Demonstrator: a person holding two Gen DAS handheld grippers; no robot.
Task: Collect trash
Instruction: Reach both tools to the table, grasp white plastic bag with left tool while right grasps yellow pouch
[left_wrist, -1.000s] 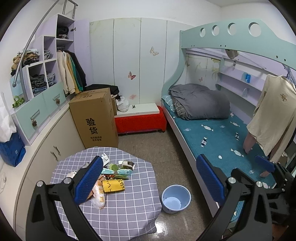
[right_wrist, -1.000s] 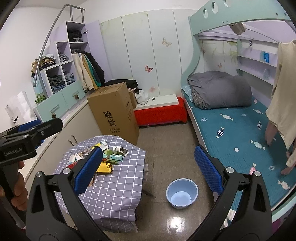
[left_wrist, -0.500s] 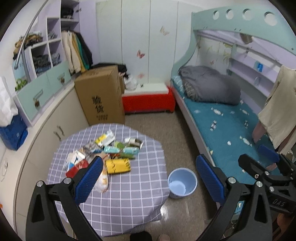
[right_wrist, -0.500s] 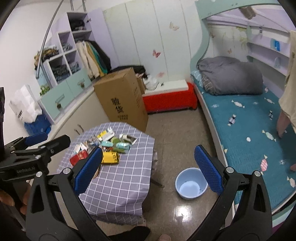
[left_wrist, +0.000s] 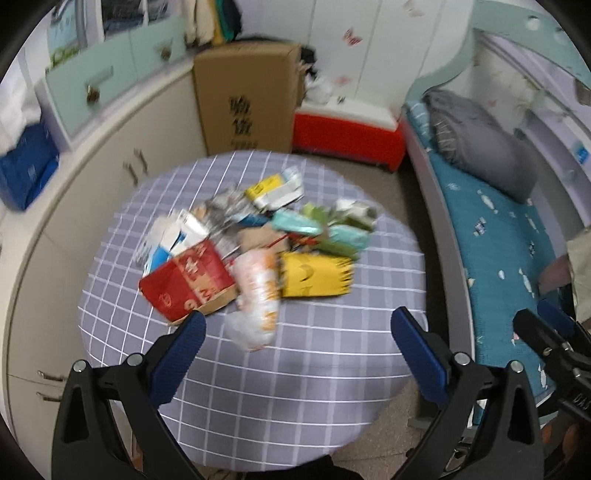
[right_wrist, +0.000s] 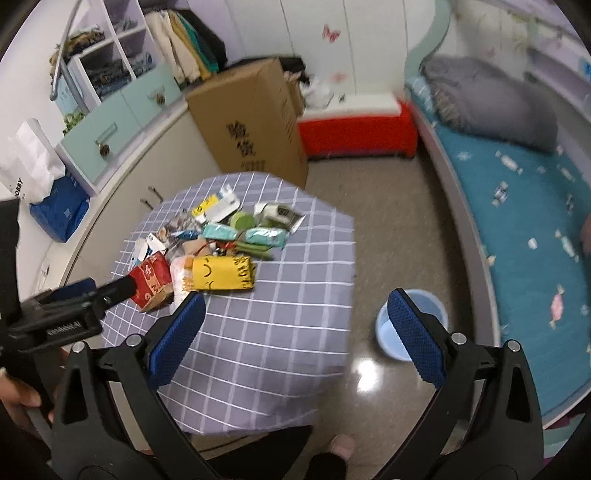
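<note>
Hovering above tabletop's near edge, left gripper (left_wrist: 297, 350) jaws wide apart, empty. Right gripper (right_wrist: 297, 328) likewise spread, holding nothing, over tabletop's right edge. Trash pile (left_wrist: 258, 236) heaped at centre of checked table (left_wrist: 295, 387); red packet (left_wrist: 188, 284), yellow packet (left_wrist: 314, 277) nearest. Blue bucket (right_wrist: 428, 310) on floor beside table. Small wrappers too blurred to identify, possibly tissue packs.

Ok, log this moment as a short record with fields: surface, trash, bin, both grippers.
surface: table with grey checked cloth
trash: pile of wrappers, including yellow packet and red packet
bin: light blue bucket on the floor right of the table
left gripper: open, above the table, empty
right gripper: open, empty
</note>
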